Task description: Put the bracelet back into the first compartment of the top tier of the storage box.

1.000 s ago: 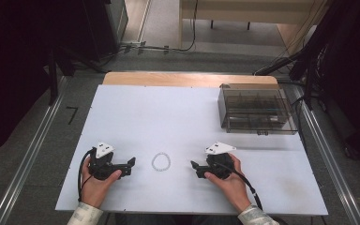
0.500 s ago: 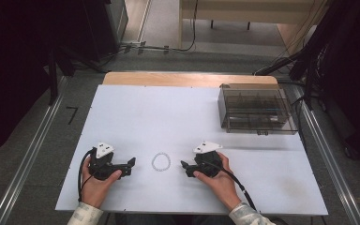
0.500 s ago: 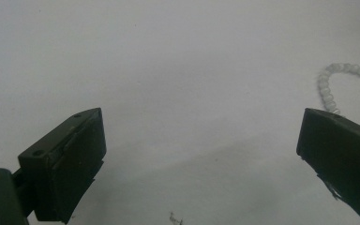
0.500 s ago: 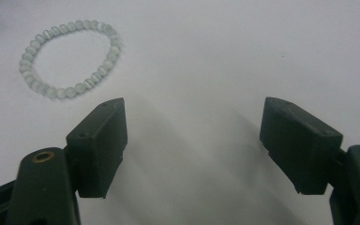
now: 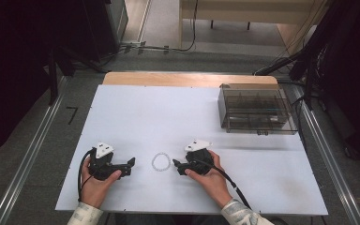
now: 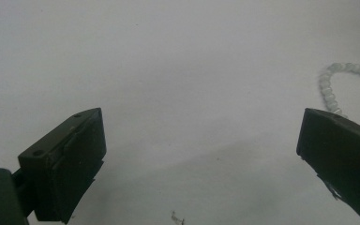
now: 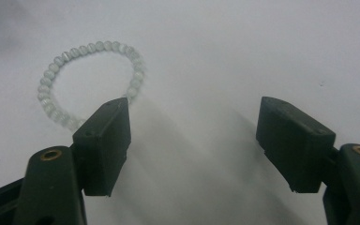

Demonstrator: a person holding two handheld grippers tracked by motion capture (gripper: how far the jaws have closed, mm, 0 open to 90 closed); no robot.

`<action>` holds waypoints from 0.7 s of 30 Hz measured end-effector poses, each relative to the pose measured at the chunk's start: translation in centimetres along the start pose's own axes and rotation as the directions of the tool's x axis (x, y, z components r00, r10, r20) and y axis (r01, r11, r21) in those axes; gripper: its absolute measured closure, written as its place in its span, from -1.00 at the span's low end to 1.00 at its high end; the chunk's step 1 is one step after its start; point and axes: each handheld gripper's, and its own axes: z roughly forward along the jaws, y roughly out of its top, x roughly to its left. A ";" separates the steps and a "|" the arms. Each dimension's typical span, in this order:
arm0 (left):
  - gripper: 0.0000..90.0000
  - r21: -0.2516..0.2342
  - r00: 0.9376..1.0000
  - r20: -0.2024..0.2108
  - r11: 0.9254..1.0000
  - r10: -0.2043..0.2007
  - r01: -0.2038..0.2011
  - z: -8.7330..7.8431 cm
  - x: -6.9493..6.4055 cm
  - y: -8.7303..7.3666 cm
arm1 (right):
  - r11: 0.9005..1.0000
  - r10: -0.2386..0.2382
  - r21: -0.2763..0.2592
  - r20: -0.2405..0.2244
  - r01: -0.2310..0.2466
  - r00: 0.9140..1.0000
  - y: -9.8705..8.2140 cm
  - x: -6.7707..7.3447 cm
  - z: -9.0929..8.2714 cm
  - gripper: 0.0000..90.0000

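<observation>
A ring of small pale beads, a bracelet (image 5: 160, 162), lies flat on the white table (image 5: 168, 117) near its front edge. My right gripper (image 5: 176, 166) is just right of it, jaws open and empty. In the right gripper view the bracelet (image 7: 88, 79) lies ahead and left of the gripper (image 7: 194, 140), partly behind the left jaw. My left gripper (image 5: 130, 166) rests left of the bracelet, jaws wide open with nothing between them. In the left gripper view an arc of the bracelet (image 6: 337, 82) shows at the right edge, above the right jaw of the gripper (image 6: 201, 150).
A clear plastic box with inner dividers (image 5: 255, 109) stands at the table's back right. A strip of bare wood (image 5: 187, 78) runs along the far edge. Dark equipment and cables surround the table on the floor.
My right gripper has slid left across the table toward the bracelet and now sits close beside it. The left gripper and the bracelet have stayed put.
</observation>
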 end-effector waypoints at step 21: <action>-0.95 -0.001 1.000 0.001 1.000 0.003 -0.003 0.0 0.1 -0.1 | 1.000 -0.016 -0.023 -0.020 0.015 1.000 1.1 1.5 1.6 0.07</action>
